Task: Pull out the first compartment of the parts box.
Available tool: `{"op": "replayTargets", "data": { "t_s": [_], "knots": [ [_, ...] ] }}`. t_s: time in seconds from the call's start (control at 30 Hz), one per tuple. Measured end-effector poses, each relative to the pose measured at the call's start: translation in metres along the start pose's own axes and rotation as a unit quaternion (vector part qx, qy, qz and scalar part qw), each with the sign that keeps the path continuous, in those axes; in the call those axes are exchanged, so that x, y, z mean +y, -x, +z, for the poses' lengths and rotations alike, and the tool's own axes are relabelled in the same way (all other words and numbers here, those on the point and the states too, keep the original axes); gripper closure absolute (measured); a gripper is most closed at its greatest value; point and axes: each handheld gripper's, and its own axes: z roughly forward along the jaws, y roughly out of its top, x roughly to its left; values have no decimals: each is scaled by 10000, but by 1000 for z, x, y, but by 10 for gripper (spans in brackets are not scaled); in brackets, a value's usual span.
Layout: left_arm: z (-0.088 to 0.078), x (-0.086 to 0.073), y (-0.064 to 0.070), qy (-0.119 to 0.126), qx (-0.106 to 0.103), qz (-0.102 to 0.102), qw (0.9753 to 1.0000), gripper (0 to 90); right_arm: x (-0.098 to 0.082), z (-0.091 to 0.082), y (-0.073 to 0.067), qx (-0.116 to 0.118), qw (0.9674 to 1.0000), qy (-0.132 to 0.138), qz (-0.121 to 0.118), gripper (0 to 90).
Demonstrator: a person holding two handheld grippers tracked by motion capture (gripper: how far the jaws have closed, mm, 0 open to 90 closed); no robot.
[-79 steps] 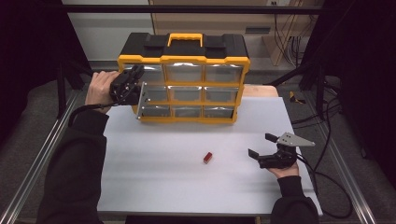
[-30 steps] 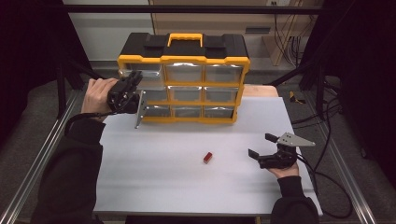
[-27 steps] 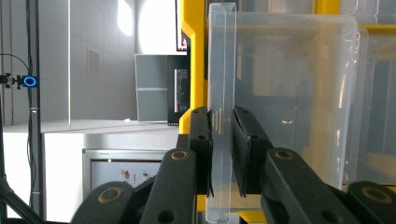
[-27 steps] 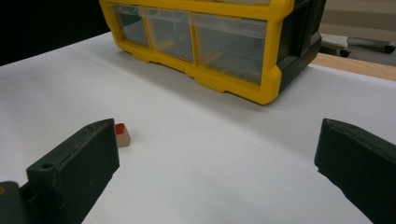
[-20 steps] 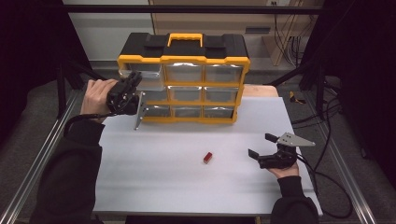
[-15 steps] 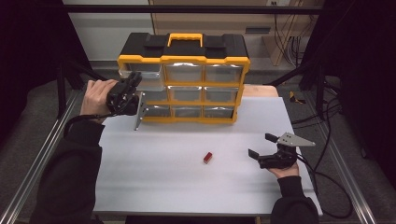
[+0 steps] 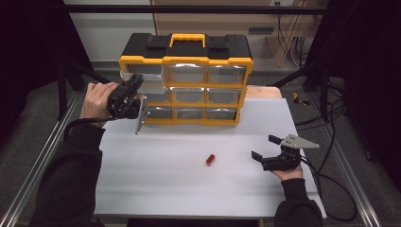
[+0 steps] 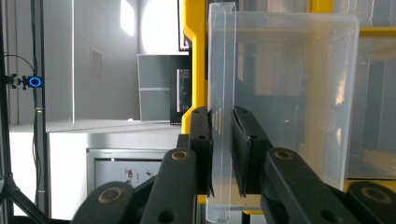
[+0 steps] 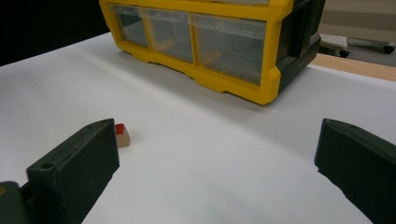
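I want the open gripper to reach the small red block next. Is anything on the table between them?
Nothing visible does: bare white table separates the open right gripper from the red block.

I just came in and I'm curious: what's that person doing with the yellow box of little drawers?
The person's left gripper is shut on the front of a clear drawer, pulled partly out at the left side of the yellow organizer. The right gripper rests open on the white table, near a small red block lying loose there.
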Motion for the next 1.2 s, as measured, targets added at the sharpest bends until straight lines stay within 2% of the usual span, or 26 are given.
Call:
{"op": "replayTargets", "data": {
  "t_s": [0.5, 1.2],
  "knots": [
    [-2, 0, 0, 13, 26, 3, 10000, 793, 0, 0, 0, 0, 10000, 24, 7, 3],
    [-12, 2, 0, 52, 55, 25, 10000, 794, 0, 0, 0, 2, 10000, 20, 10, 3]
  ]
}}
